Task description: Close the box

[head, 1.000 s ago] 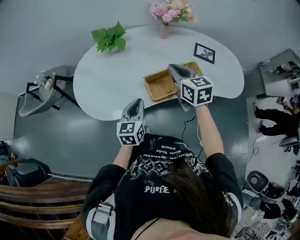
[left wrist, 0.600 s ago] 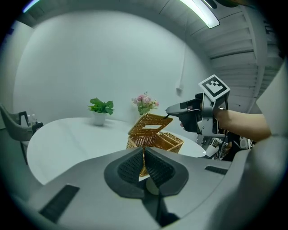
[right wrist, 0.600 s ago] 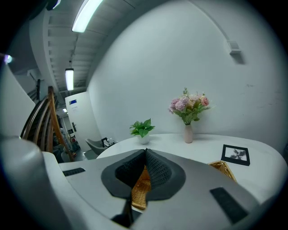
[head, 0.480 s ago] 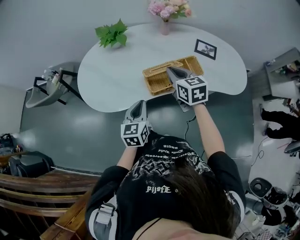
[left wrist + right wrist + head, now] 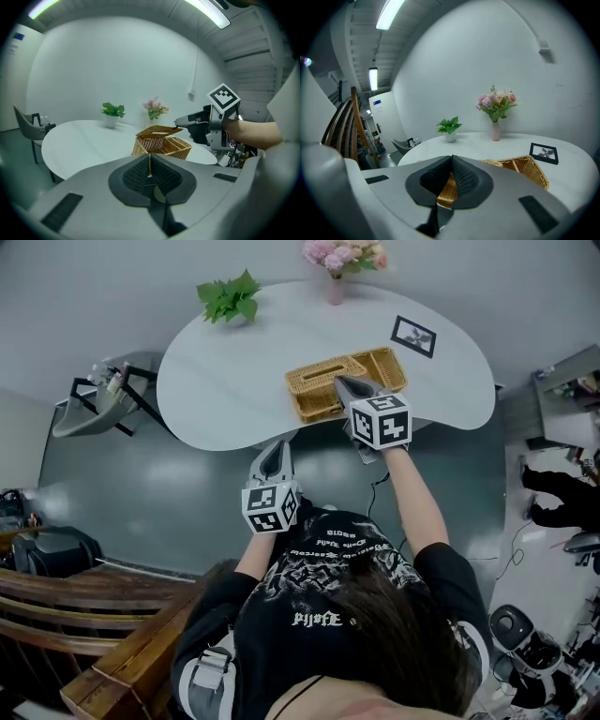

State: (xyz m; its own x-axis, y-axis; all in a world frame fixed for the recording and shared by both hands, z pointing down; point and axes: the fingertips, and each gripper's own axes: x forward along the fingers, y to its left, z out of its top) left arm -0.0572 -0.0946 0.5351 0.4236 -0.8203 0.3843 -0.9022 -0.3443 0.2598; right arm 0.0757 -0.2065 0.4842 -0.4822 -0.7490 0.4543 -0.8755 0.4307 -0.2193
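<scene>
Wicker box [image 5: 314, 401]: on white table [image 5: 216, 381], directly below the tips of the right gripper [image 5: 347, 383]; lid [image 5: 157, 130] raised, not shut. Right gripper: jaws together, empty, tips just above the lid; contact unclear. Left gripper [image 5: 276, 448]: jaws together, empty, off the table's near edge; box ahead, slightly right. Potted plant [image 5: 228, 296], flower vase [image 5: 336, 287], framed picture [image 5: 413, 335]: beyond both grippers.

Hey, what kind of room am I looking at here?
Probably an office lounge or meeting corner. A rounded white table is dressed with a potted plant, a vase of pink flowers and a framed picture. A grey chair stands beside it, with strip lights overhead.
</scene>
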